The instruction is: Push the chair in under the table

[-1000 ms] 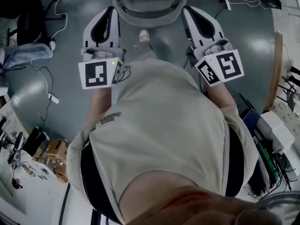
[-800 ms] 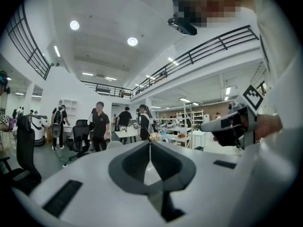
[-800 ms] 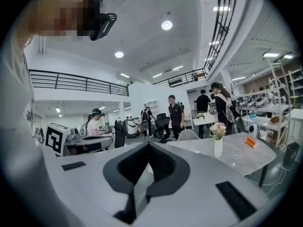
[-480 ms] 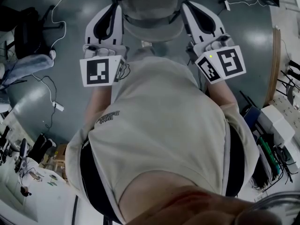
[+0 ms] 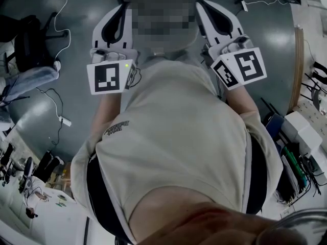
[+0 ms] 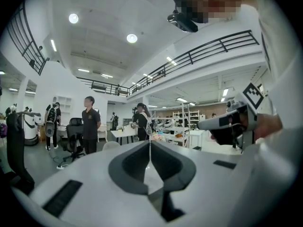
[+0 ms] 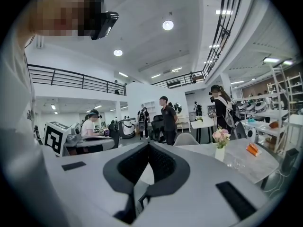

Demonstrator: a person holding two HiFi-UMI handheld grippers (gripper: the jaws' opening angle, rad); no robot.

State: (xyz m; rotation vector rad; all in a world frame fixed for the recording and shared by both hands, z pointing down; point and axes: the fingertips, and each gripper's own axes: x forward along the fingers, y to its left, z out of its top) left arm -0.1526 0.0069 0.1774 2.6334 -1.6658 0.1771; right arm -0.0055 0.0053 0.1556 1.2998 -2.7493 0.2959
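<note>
The right gripper (image 7: 148, 144) has its jaws pressed together at the tips, with nothing between them. Just past its white body, on the right, a pale table (image 7: 248, 168) carries a white vase of pink flowers (image 7: 219, 141) and a small orange object (image 7: 252, 149). Farther off, a pale chair back (image 7: 185, 139) shows in the middle. A person in a dark shirt (image 7: 168, 118) stands behind it, and another person with a backpack (image 7: 221, 109) stands to the right. At the left a seated person (image 7: 89, 125) is at a desk, and nearer on that side is a cube with a square marker (image 7: 53, 137).
</note>
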